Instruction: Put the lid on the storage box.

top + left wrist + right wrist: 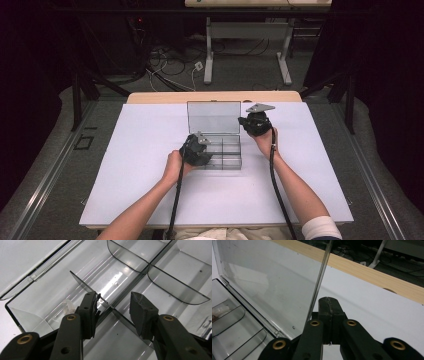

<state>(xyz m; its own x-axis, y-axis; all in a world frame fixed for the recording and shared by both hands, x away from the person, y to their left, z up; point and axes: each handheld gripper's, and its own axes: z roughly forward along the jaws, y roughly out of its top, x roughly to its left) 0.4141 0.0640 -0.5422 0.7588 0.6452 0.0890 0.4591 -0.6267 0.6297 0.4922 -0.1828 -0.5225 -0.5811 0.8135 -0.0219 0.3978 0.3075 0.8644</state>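
Note:
A clear plastic compartment box (227,156) sits mid-table with its lid (213,117) standing upright. My left gripper (201,150) is at the box's front left corner. In the left gripper view it (113,298) is open, its jaws straddling a thin clear divider (82,283) inside the box. A small whitish piece (68,306) lies in the compartment by the left jaw. My right gripper (246,123) is at the lid's right edge. In the right gripper view it (329,302) is shut, just right of the lid's edge (319,282), with nothing seen between the jaws.
The box rests on a white mat (150,175) over a wooden table (215,96). More curved dividers (172,287) split the box's other compartments. Beyond the table are a second table's legs (209,60) and floor cables (170,65).

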